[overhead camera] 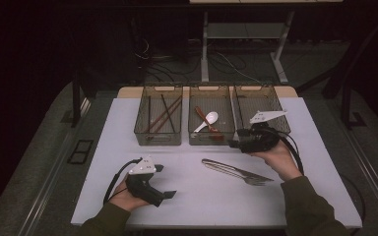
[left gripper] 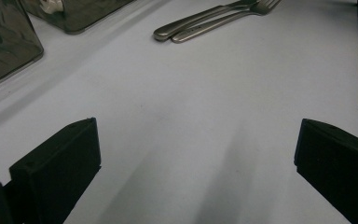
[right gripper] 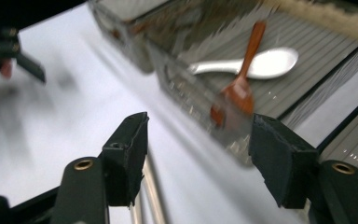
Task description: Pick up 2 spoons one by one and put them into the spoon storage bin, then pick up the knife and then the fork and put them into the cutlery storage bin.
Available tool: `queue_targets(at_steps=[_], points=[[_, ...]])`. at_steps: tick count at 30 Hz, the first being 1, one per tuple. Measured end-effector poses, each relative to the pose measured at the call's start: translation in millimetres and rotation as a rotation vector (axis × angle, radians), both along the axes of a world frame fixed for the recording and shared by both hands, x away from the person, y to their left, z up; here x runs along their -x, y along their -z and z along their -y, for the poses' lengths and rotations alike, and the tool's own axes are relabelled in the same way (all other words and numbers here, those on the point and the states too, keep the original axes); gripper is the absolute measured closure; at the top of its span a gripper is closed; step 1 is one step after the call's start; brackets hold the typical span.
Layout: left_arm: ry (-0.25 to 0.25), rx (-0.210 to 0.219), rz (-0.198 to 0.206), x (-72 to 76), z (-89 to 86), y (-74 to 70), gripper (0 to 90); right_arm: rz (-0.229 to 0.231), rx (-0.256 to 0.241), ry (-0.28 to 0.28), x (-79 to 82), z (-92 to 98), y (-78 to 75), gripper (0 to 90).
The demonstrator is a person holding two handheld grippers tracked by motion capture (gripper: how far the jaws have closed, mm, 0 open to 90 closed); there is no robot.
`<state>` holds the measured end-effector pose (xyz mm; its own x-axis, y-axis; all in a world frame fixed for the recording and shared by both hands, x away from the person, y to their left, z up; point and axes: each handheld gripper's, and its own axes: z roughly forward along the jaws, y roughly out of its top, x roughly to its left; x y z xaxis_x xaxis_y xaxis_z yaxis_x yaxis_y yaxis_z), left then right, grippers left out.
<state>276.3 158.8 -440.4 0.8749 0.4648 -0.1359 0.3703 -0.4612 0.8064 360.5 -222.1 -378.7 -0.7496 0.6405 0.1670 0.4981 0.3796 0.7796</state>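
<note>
Cutlery: a metal fork [overhead camera: 253,179] and a second metal utensil [overhead camera: 224,167] lie side by side, touching, on the white desk [overhead camera: 197,196], just in front of the middle bin [overhead camera: 211,138]; handles point toward 10 o'clock, tines toward 4 o'clock.
Right hand-held gripper [overhead camera: 234,144]: held at 1 o'clock from the cutlery, against the front of the bins; jaws spread fairly wide with nothing between them, in the right gripper view [right gripper: 198,158].
Left hand-held gripper [overhead camera: 170,193]: at 8 o'clock from the cutlery, well apart from it, low over the desk; jaws wide and empty [left gripper: 196,154].
Middle bin contents: white spoon [overhead camera: 209,119] and reddish-brown spoon [overhead camera: 203,118], crossed.
Left bin [overhead camera: 158,138]: dark and reddish sticks [overhead camera: 165,115].
Right bin [overhead camera: 280,110]: contents cannot be told.
</note>
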Motion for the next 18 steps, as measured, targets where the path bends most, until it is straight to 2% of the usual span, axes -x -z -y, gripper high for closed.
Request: queue_targets(at_steps=[8,11,15,18], points=[[-0.007,0.004,0.005,2.1,-0.2,-1.4,0.0,-0.027,0.036,-0.046,20.3,5.5,9.4,42.4],[-0.007,0.001,0.004,2.1,-0.9,-1.3,0.0,-0.019,0.107,-0.081,27.5,3.5,12.9,49.8],[-0.005,-0.002,0.005,1.8,-2.0,-0.7,0.0,-0.038,0.173,-0.134,35.0,-0.1,17.2,59.6],[-0.01,0.004,0.004,1.7,-2.2,-0.7,0.0,-0.057,0.214,-0.171,38.7,-3.2,18.6,63.0]])
